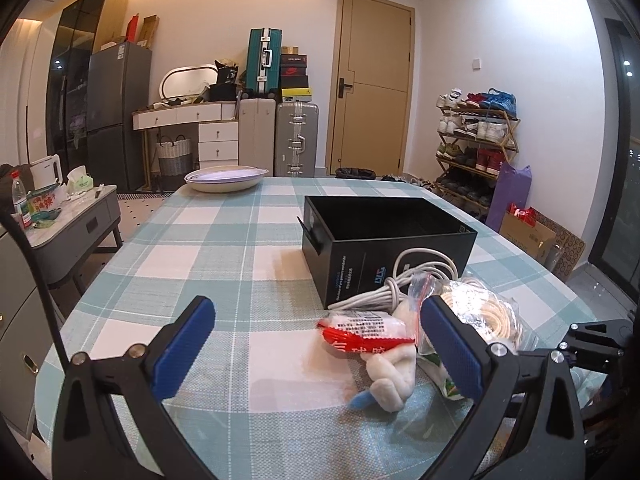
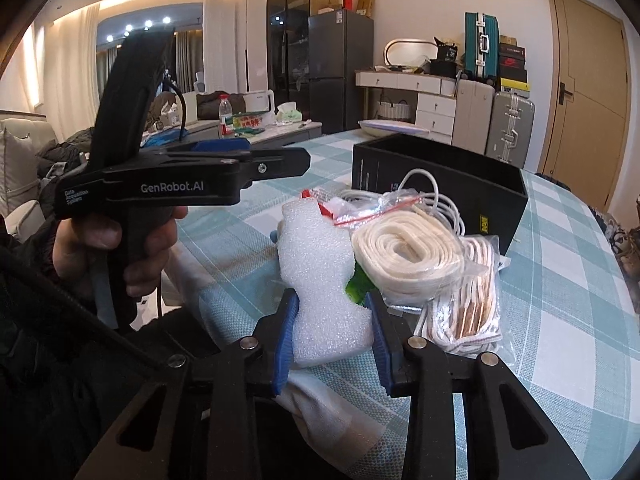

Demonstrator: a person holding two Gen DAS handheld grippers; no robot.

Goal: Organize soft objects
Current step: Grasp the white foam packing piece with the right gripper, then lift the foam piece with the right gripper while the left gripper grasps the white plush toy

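in the right wrist view, at the far left, a hand [image 2: 116, 248] is seen wrapped around the handle of the left gripper [image 2: 280, 160], which is held side-on above the checked tablecloth [image 2: 560, 272]. from the left wrist view, the left gripper [image 1: 316, 344] is shown with its blue pads spread wide and nothing pinched between them; the red and white packet [image 1: 364, 330] and the white plush toy [image 1: 390, 384] lie on the cloth between and just beyond the pads, untouched as far as can be told.

further right, the right gripper [image 2: 332, 332] is pressed in on a piece of white foam [image 2: 320, 280], which is pinched between its two blue pads at the near edge of the table. a green scrap is seen just beside the foam.

to the right of the foam, a clear bag of coiled cream strap [image 2: 412, 256] is lying against a second bag of pale cord [image 2: 468, 308]. behind them a bundled white cable [image 2: 436, 200] is resting against the open black box [image 2: 440, 172], which stands upright on the cloth. a stack of white plates [image 1: 226, 178] is set at the far edge of the table, well apart from the pile.
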